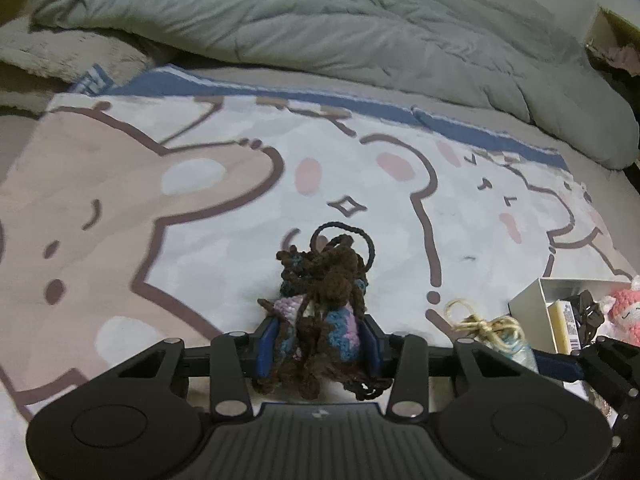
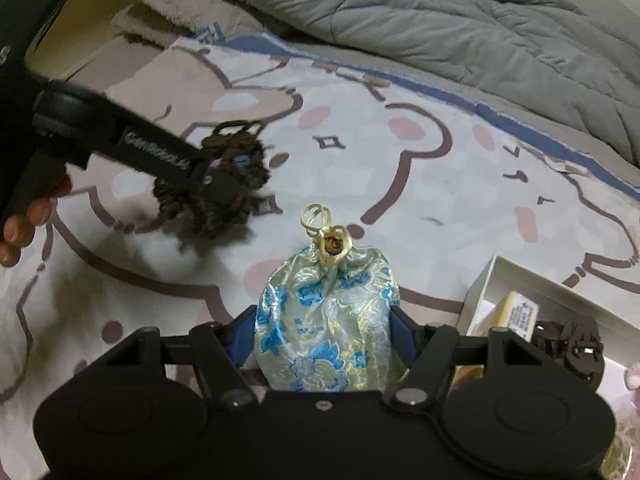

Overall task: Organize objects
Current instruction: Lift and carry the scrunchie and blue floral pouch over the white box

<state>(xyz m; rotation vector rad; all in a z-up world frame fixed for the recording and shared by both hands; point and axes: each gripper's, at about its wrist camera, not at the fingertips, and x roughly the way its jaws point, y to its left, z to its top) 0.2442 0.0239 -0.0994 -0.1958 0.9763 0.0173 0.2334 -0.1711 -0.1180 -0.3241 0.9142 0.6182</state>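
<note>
"GenRobot.AI" on left tongs

My left claw tilts steeply downward, its blue pads pressed in against both sides of a crocheted yarn pouch. Seen from my right wrist, my left hand wraps the handle at the frame's edge, fingertips curled. My right claw points down at much the same slant, its jaws set wider, pressing the flanks of a brocade drawstring pouch.
</note>
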